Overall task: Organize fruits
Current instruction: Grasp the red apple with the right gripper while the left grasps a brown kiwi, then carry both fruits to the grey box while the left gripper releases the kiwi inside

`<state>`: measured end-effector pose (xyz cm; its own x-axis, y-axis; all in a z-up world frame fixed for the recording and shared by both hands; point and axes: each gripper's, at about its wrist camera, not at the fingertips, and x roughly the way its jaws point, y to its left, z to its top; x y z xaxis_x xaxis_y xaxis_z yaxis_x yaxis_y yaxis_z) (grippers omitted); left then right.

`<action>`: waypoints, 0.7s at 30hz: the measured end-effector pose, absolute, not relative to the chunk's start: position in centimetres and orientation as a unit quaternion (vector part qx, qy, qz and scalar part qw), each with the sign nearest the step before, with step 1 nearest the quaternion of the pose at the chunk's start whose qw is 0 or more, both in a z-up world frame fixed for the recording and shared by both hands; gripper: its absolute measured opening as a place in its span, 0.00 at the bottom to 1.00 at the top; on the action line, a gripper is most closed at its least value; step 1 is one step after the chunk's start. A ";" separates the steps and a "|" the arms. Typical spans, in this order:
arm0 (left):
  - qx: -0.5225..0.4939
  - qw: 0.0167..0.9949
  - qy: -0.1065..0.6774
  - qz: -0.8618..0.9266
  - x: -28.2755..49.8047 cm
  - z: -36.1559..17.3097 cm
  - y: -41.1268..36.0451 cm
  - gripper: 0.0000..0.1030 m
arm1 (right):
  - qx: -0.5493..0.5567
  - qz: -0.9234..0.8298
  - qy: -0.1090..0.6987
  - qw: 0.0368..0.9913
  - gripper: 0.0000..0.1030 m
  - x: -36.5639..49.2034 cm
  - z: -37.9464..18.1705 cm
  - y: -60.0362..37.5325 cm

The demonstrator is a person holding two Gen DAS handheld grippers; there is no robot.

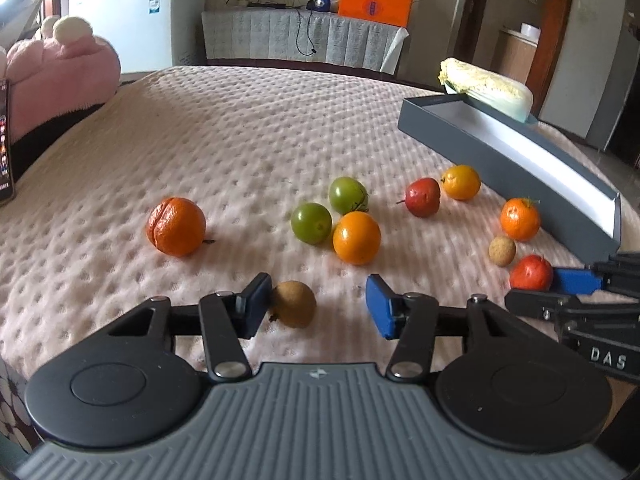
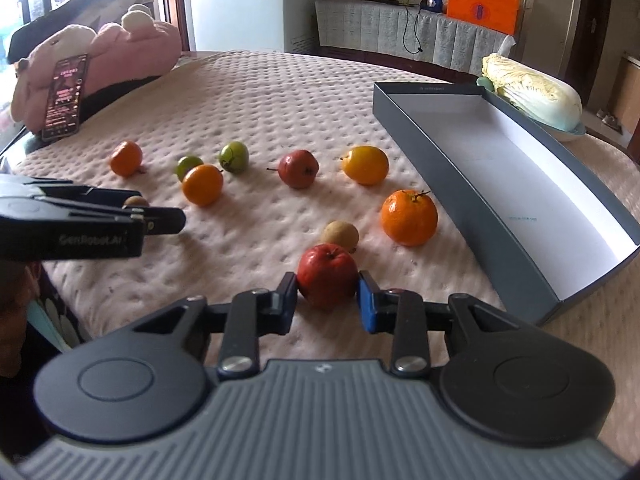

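Several fruits lie on a pink textured cover. My left gripper [image 1: 318, 306] is open; a small brown fruit [image 1: 293, 304] sits between its fingers, touching the left pad. My right gripper [image 2: 327, 300] has its pads against both sides of a red apple [image 2: 327, 274] resting on the cover. Ahead are a small brown fruit [image 2: 341, 234], an orange with a stem [image 2: 409, 218], a yellow-orange fruit [image 2: 365, 165], a dark red fruit [image 2: 298, 169], two green fruits [image 2: 234, 156], and two oranges [image 2: 202, 184]. An empty grey box [image 2: 500, 152] lies at the right.
A napa cabbage [image 2: 534, 94] in a dish sits behind the box. A phone [image 2: 66, 96] leans on a pink plush toy [image 2: 132, 44] at the far left. A white freezer [image 2: 236, 4] and a covered cabinet stand behind. The left gripper shows in the right wrist view [image 2: 156, 216].
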<state>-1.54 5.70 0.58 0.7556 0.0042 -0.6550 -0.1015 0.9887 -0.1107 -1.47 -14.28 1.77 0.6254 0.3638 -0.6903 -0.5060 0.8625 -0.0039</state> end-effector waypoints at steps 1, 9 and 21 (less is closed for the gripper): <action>-0.076 0.934 0.349 0.028 -1.5 0.6 5.9 0.57 | -0.096 0.245 0.358 0.896 0.34 -1.6 1.9 -14.4; -0.094 0.931 0.351 0.034 -2.1 0.8 6.7 0.57 | -0.075 0.257 0.358 0.895 0.34 -1.5 2.4 -15.2; -0.068 0.932 0.352 0.042 -2.4 0.8 6.6 0.27 | -0.080 0.268 0.357 0.891 0.34 -1.5 2.4 -14.9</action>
